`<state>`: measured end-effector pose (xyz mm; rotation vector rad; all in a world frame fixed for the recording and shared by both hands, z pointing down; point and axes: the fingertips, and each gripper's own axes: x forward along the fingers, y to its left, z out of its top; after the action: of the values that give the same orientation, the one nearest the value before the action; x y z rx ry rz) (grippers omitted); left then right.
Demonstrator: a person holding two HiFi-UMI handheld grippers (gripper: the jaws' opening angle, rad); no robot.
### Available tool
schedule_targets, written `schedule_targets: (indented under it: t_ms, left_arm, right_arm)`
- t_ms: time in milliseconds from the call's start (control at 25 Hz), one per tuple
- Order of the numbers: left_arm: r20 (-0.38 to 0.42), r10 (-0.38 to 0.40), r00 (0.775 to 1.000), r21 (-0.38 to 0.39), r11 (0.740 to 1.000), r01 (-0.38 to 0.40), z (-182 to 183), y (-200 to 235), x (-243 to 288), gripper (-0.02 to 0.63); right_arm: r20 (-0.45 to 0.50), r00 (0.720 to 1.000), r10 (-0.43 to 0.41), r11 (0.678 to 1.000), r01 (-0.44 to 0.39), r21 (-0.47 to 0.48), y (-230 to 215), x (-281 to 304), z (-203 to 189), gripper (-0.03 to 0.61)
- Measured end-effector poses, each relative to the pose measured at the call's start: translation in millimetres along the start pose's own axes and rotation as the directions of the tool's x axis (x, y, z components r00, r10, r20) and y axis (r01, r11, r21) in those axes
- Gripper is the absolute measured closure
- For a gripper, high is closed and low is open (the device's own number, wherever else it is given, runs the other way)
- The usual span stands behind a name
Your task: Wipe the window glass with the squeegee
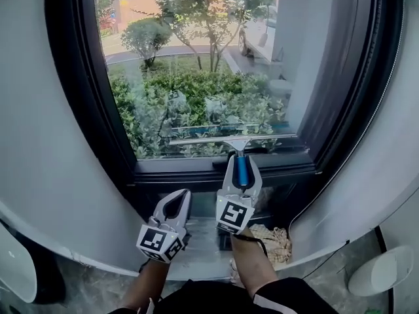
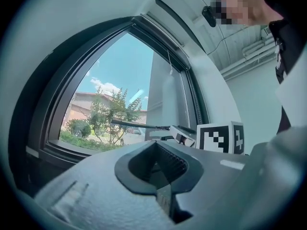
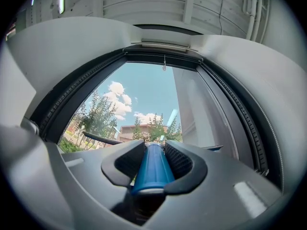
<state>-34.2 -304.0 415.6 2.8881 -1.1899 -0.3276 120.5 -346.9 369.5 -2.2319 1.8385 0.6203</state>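
Head view: right gripper [image 1: 241, 163] on squeegee [image 1: 216, 137]

Strong daylight pours through the window glass [image 1: 216, 77], leaving the dark frame [image 1: 85, 97] in shade. Both gripper views bend heavily toward their round black edges, and whatever sits nearest the lens blurs softly.

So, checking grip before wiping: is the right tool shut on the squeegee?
Shut: the right tool clamps the squeegee by its blue handle.
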Motion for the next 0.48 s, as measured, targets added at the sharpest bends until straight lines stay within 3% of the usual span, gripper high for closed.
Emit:
schedule_targets:
  t_ms: [240, 480]
  left_arm:
    - [0.035, 0.018, 0.999, -0.008, 1.0, -0.018, 5, 10, -14, 0.614]
    - [0.057, 0.037, 0.998, 0.0, 0.999, -0.037, 17, 18, -39, 0.614]
  right_arm:
    - [0.104, 0.995, 0.005, 1.0, -0.005, -0.001, 5, 5, 52, 0.449]
    - [0.249, 0.968, -0.014, 1.0, 0.009, 0.022, 16, 31, 128, 0.449]
